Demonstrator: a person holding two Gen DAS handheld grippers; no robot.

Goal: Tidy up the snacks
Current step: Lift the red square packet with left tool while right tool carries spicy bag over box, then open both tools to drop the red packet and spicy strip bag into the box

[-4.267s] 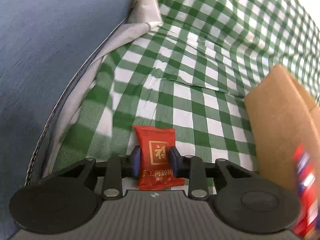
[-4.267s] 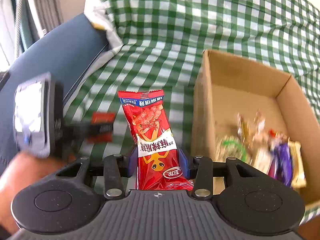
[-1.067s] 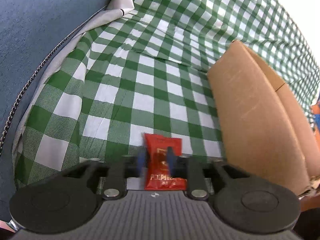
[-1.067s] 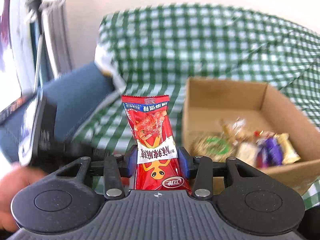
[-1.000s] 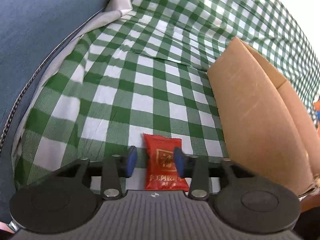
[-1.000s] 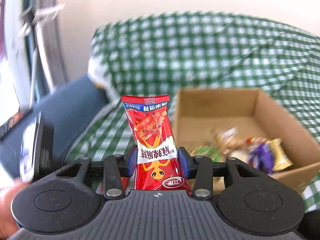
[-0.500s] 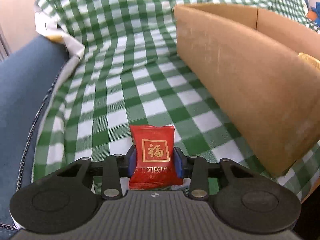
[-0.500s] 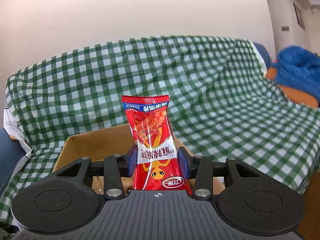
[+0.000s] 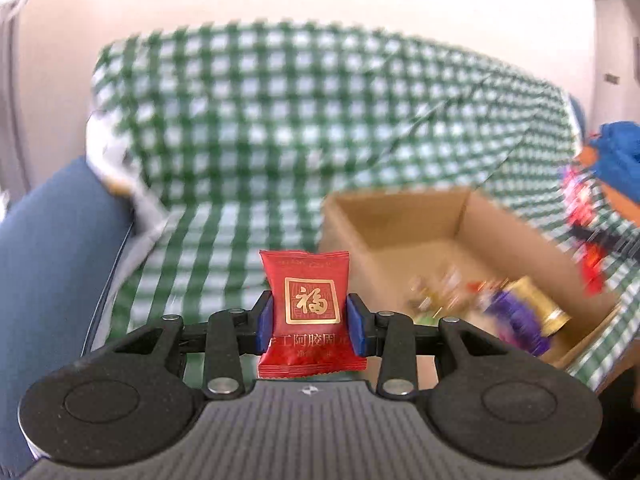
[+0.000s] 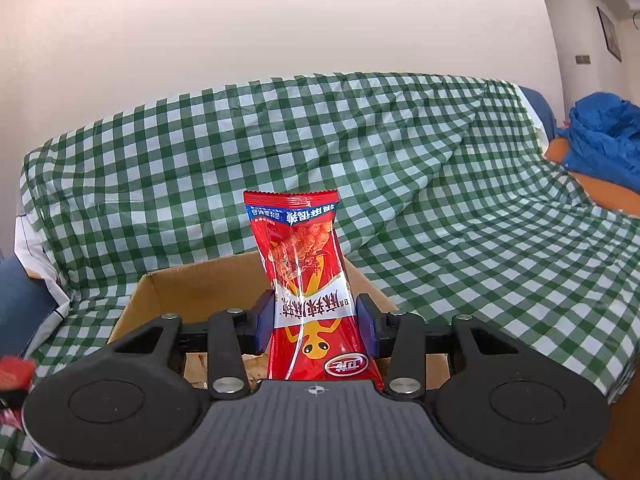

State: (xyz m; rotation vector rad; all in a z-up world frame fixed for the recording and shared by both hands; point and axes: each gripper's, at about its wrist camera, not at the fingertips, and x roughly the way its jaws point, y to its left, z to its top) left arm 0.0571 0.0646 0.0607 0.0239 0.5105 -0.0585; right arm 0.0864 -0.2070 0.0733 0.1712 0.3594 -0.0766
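Blue pads (image 9: 265, 322) of the left gripper (image 9: 310, 323) press both sides of a small red sachet (image 9: 308, 308) with a gold square emblem, which stands upright between them, so the jaws are partly closed and clamped on it. Past it, to the right, an open cardboard box (image 9: 400, 216) sits on a green checked cloth (image 9: 280, 120) draped over a sofa; blurred wrapped snacks (image 9: 500, 304) lie in its bottom. A blue cushion (image 9: 52, 260) shows at the left edge. The whole background is smeared.

From the right wrist, the right gripper (image 10: 316, 324) has its pads (image 10: 366, 326) tight against a tall red packet (image 10: 310, 292) with a blue band near its top, held upright and leaning slightly left. Jaws are partway closed on it. Directly behind and below the packet is the box (image 10: 192, 284), its far wall and left corner in view, resting on the cloth (image 10: 440, 180). A blue bundle (image 10: 604, 136) lies at the far right. At the lower left edge, a bit of red (image 10: 12, 372) shows, too cut off to identify.
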